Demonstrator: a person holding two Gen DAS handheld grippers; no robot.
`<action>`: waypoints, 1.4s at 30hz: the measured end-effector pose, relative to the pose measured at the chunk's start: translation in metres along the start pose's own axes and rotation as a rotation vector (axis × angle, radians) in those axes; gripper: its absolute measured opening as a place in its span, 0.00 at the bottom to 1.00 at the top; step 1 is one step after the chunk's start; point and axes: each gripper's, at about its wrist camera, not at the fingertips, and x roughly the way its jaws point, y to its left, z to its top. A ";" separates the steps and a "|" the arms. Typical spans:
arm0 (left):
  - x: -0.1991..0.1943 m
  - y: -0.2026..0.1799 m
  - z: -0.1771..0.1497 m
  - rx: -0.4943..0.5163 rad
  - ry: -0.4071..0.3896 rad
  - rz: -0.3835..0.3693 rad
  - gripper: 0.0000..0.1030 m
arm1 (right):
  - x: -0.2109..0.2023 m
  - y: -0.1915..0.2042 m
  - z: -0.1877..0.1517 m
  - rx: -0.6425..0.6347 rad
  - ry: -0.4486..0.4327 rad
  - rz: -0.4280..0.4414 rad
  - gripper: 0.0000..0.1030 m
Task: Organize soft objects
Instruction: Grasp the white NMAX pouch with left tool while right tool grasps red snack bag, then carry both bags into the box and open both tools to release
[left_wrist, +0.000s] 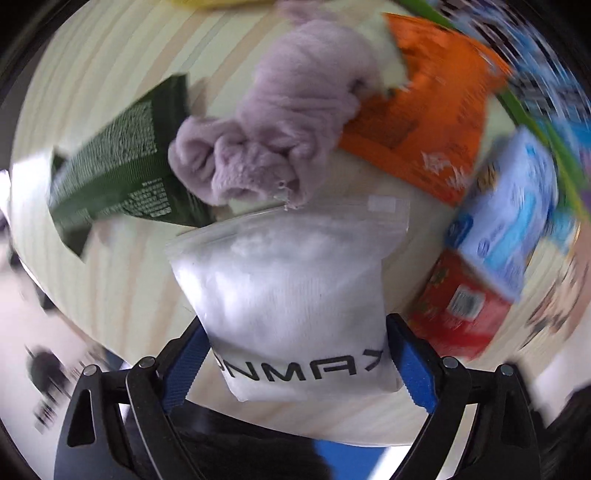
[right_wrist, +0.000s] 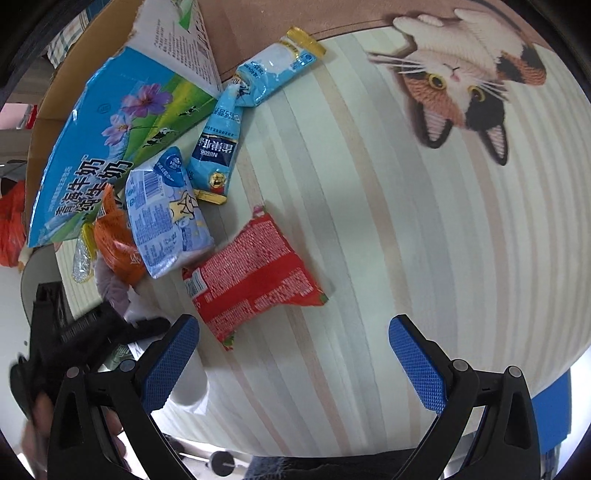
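Left hand-held gripper (left_wrist: 295, 354) clamped on white sock bag (left_wrist: 291, 295), lifted over desk (left_wrist: 110, 258) near purple cloth (left_wrist: 280, 129); right hand-held gripper (right_wrist: 293, 354) wide open, empty; carrying step, likely placement next.

Left gripper (left_wrist: 295, 354): blue-padded fingers spread wide, both pads touching the sides of a clear plastic bag of white fabric (left_wrist: 291, 291). Right gripper (right_wrist: 293, 365): fingers spread wide, nothing between.

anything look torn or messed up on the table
Yes. The blue milk carton box at the table's far left has a ragged, torn top flap, with packets piled against it. The lilac fleece cloth lies crumpled across the green packet and orange packet.
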 end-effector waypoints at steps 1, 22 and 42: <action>-0.001 -0.003 -0.003 0.050 -0.029 0.048 0.90 | 0.004 0.002 0.003 0.008 0.012 0.005 1.00; -0.005 -0.004 -0.031 0.243 -0.079 0.061 0.90 | 0.045 0.029 -0.008 -0.364 0.181 -0.297 0.94; 0.026 -0.014 -0.037 0.256 -0.148 0.097 0.79 | 0.005 0.037 -0.043 -0.251 0.069 -0.232 0.88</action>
